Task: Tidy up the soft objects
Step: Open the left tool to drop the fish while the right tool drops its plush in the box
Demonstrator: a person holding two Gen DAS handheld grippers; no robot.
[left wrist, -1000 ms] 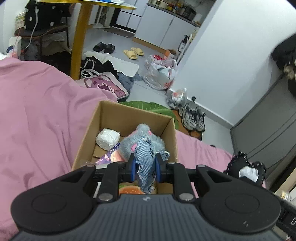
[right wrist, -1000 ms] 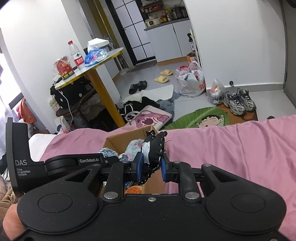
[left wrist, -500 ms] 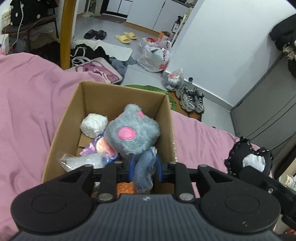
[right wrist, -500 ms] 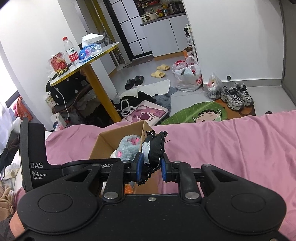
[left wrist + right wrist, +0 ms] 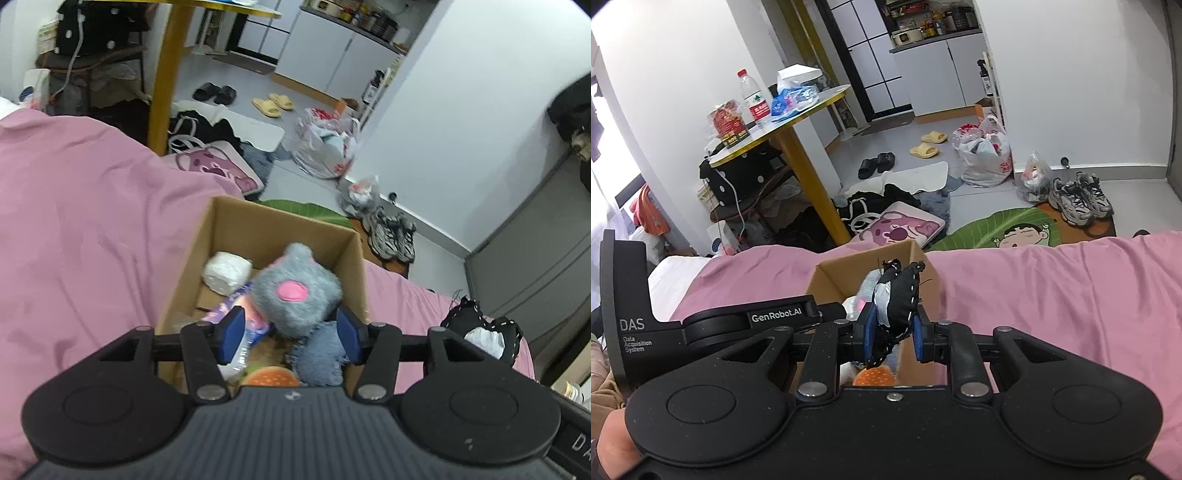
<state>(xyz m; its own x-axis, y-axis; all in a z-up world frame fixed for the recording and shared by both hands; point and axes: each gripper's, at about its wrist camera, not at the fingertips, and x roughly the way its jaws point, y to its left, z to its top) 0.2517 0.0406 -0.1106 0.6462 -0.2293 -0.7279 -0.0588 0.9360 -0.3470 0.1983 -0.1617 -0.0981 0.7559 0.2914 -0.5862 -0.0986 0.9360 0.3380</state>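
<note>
Above an open brown cardboard box point(image 5: 221, 236) resting on a pink bedspread point(image 5: 85, 221), the left gripper point(image 5: 290, 334) is held with its blue pads spread apart. A fluffy grey plush mouse with a pink ear patch point(image 5: 295, 295) is seen lying inside the box between them, beside a white wadded bundle point(image 5: 226, 272). A black fabric pouch with white stitching point(image 5: 897, 295) is clamped in the right gripper point(image 5: 892, 332), just above the box's near right corner.

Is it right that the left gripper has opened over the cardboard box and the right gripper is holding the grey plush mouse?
Not quite. The left gripper is open over the cardboard box, but the right gripper holds a black stitched soft toy, per the right wrist view. The grey plush mouse sits in the box.
</note>
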